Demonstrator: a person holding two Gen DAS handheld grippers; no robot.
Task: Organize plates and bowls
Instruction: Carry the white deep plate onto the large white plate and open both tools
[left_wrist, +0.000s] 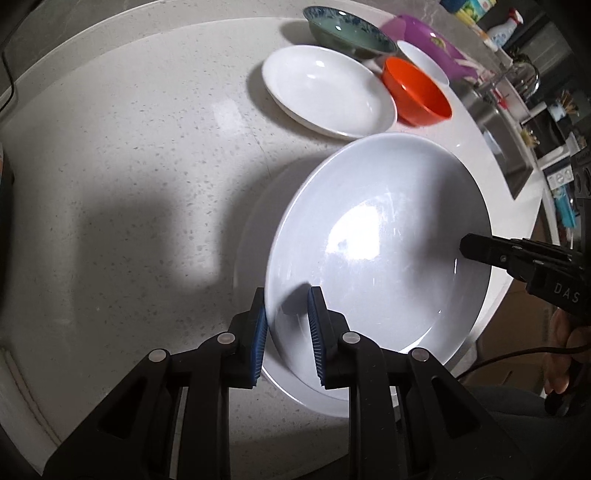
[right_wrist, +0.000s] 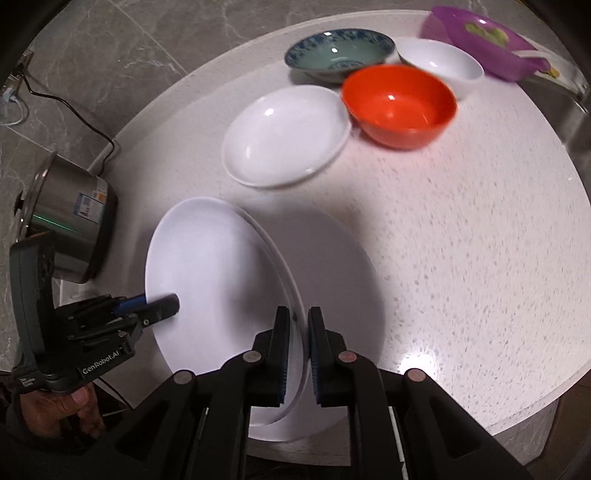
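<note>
A large white plate (left_wrist: 376, 236) is held tilted above a second white plate (left_wrist: 255, 229) that lies on the round white table (left_wrist: 129, 147). My left gripper (left_wrist: 286, 325) is shut on the tilted plate's near rim. My right gripper (right_wrist: 299, 347) is shut on its opposite rim (right_wrist: 291, 295). Each gripper shows in the other's view, the right (left_wrist: 480, 251) and the left (right_wrist: 162, 306). The lower plate (right_wrist: 343, 266) lies under the tilted plate (right_wrist: 214, 280). Farther back stand an oval white plate (left_wrist: 328, 88), an orange bowl (left_wrist: 417, 92), a green-blue bowl (left_wrist: 347, 31) and a small white bowl (left_wrist: 424, 59).
A purple bowl (right_wrist: 484, 40) sits at the table's far right edge. A steel pot (right_wrist: 66, 218) with a power cord stands at the table's left edge. A sink (left_wrist: 506, 147) and bottles lie beyond the table. The floor is grey marble tile.
</note>
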